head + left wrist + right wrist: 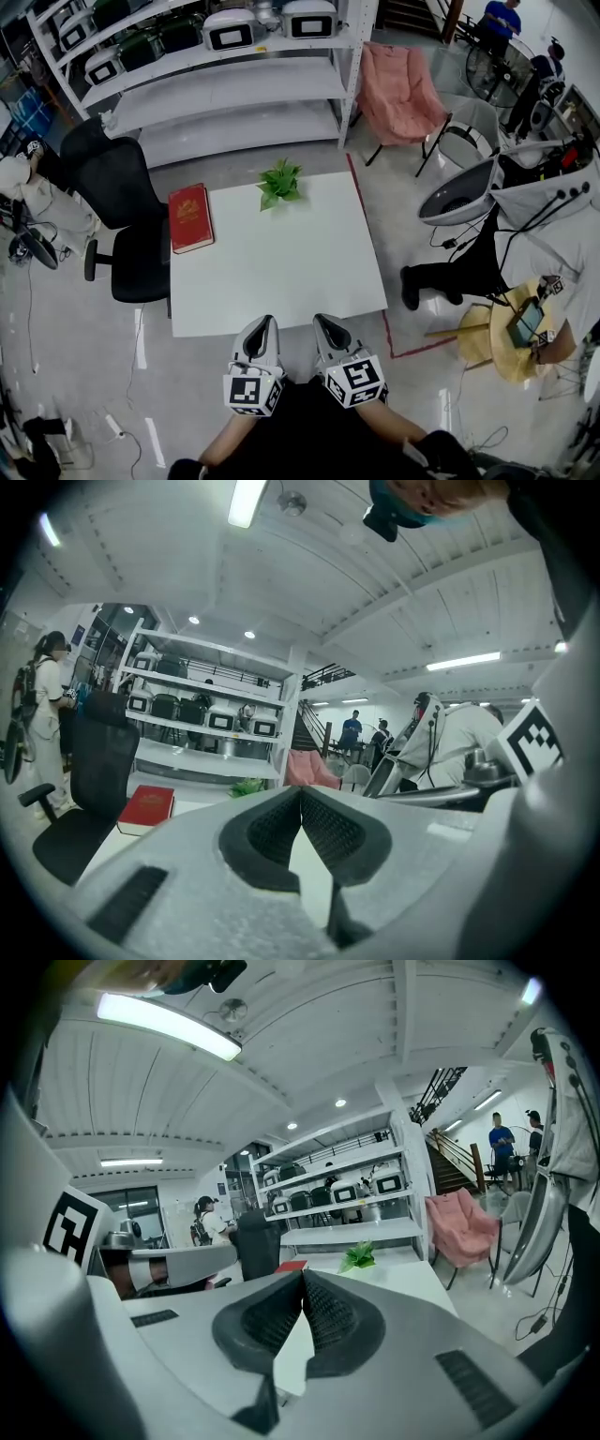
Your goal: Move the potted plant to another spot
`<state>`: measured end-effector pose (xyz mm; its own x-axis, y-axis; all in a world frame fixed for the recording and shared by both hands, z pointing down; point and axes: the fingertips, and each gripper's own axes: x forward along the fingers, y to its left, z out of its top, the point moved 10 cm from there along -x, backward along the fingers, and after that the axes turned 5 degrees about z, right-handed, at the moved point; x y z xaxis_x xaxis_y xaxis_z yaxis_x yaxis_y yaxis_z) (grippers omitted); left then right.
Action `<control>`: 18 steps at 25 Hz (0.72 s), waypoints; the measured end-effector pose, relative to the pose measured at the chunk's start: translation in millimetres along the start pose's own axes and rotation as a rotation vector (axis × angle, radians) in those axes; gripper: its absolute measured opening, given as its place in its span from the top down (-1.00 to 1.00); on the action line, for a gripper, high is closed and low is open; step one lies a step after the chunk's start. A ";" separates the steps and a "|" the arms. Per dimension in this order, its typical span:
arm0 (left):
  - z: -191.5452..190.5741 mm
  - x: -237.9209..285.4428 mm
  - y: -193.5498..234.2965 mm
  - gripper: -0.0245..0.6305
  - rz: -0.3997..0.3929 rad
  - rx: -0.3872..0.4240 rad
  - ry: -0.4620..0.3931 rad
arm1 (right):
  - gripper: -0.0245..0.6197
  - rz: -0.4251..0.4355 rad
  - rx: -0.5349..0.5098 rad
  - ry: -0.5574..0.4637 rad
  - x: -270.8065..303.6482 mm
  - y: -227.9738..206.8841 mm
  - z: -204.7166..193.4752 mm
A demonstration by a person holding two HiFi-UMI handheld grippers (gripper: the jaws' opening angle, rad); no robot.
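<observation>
Looking from the near edge of the white table [281, 281] outward, I have both tools parked side by side just off that edge, over my lap. The left gripper [261, 324] has its jaws brought together at the tips with nothing between the pads, and the right gripper [324, 322] is the same, closed and empty; each gripper view shows only bare tabletop through the slit below the meeting pads. Across the middle of the table nothing lies in my way. At the table's left side, toward the far corner, a red book [190, 217] lies flat, partly overhanging the edge, with a black office chair [122, 202] just beside that side of the table. The potted plant [280, 184] stands upright at the far edge of the table, about midway along it, well apart from both grippers and near the book but not touching it. Beyond the far edge stand white shelves [234, 84] and a pink chair [398, 89]. By my reading the task has not begun: the plant is untouched and neither tool is near it. What is left is everything: reaching across the table, opening a gripper, taking the pot, carrying it to a free spot on the table and letting go.
</observation>
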<state>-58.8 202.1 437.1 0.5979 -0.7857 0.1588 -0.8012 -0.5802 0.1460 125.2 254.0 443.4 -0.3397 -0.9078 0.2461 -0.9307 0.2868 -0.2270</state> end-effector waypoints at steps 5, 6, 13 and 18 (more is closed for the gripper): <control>0.9 0.0 -0.9 0.87 -0.001 -0.003 -0.001 | 0.89 0.006 0.006 -0.015 -0.5 -0.7 -0.6; 1.1 -0.2 -0.1 0.87 -0.003 0.000 -0.003 | 0.89 0.011 0.006 -0.016 0.0 -0.5 -1.6; 0.0 -1.8 2.0 0.87 -0.004 -0.008 0.003 | 0.89 0.003 0.004 -0.009 0.4 3.5 -2.8; 1.7 -0.6 1.1 0.87 -0.011 -0.004 0.002 | 0.89 0.016 -0.007 -0.012 0.5 3.6 -1.7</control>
<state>-60.1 201.5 435.5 0.6065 -0.7790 0.1589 -0.7947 -0.5879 0.1512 121.4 255.1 444.3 -0.3533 -0.9066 0.2309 -0.9259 0.3037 -0.2246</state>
